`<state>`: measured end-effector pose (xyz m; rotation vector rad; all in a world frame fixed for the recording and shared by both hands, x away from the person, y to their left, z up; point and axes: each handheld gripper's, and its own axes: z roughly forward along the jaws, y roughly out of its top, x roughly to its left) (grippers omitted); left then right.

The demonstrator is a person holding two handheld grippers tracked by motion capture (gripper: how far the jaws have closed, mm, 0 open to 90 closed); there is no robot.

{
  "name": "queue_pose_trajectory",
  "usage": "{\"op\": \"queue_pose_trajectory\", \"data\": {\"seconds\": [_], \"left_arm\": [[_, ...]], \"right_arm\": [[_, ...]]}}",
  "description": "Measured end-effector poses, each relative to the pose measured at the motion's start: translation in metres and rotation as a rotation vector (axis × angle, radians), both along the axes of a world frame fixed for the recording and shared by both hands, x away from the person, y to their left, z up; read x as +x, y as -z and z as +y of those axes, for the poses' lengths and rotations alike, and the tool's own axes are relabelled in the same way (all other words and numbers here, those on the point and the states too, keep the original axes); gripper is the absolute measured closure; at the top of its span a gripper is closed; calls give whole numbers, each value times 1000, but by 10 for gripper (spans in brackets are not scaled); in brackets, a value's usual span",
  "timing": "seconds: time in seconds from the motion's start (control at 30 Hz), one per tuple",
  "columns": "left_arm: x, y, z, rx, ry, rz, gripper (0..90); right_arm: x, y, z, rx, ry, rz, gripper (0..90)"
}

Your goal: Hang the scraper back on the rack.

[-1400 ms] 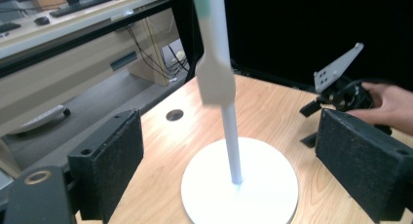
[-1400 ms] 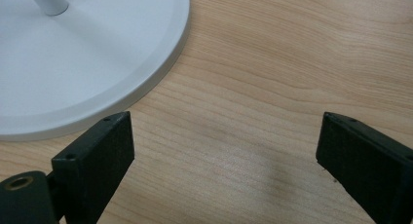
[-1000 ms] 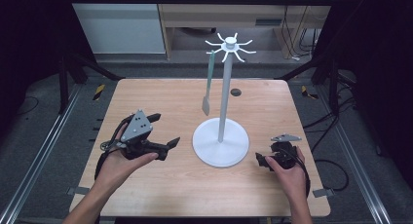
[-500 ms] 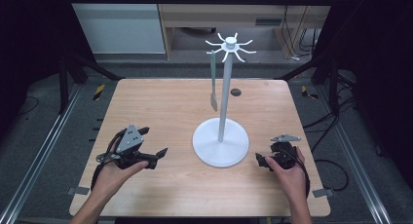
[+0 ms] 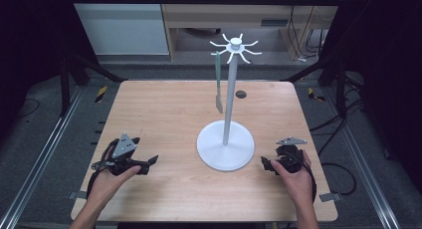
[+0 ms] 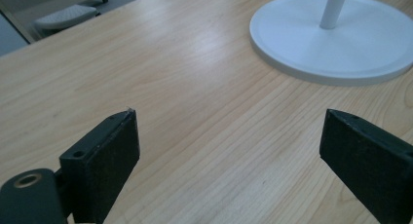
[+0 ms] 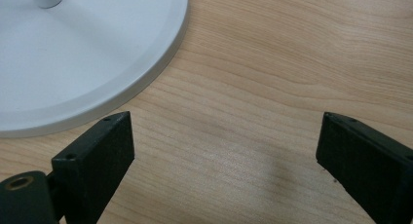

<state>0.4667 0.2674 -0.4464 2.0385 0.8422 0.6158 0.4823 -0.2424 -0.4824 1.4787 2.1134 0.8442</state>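
A white stand with a round base, a thin pole and radiating hooks at its top stands mid-table. A slim grey-green utensil hangs from one left hook. My left gripper rests low at the table's front left, open, jaws pointing right toward the base. Its jaws stand wide apart over bare wood. My right gripper sits at the front right, just beside the base rim, also open with nothing between its jaws.
The wooden table has a small dark round hole behind the stand. Metal frame rails run along both sides, with cables on the floor at the right. A cabinet and desk stand beyond the far edge.
My left gripper has drawn back toward the front left corner and lowered to the table. The right gripper has stayed put.
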Motion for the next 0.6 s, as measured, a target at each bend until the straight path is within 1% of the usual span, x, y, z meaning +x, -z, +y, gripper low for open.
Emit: {"op": "queue_pose_trajectory", "data": {"seconds": [0.1, 0.2, 0.3, 0.37, 0.5, 0.6], "left_arm": [[2, 8, 6, 29, -20, 12, 67], [3, 12, 11, 40, -33, 20, 66], [4, 14, 18, 38, -51, 25, 65], [5, 17, 21, 57, -61, 30, 64], [7, 23, 25, 99, -73, 55, 63], [8, 26, 27, 111, -79, 63, 63]], "right_arm": [[0, 0, 0, 0, 0, -2, 73], [0, 0, -1, 2, 0, -2, 73], [0, 0, 0, -2, -2, -1, 73], [0, 0, 0, -2, -4, -2, 73], [0, 0, 0, 0, -4, -1, 73], [0, 0, 0, -3, -8, -1, 73]]}}
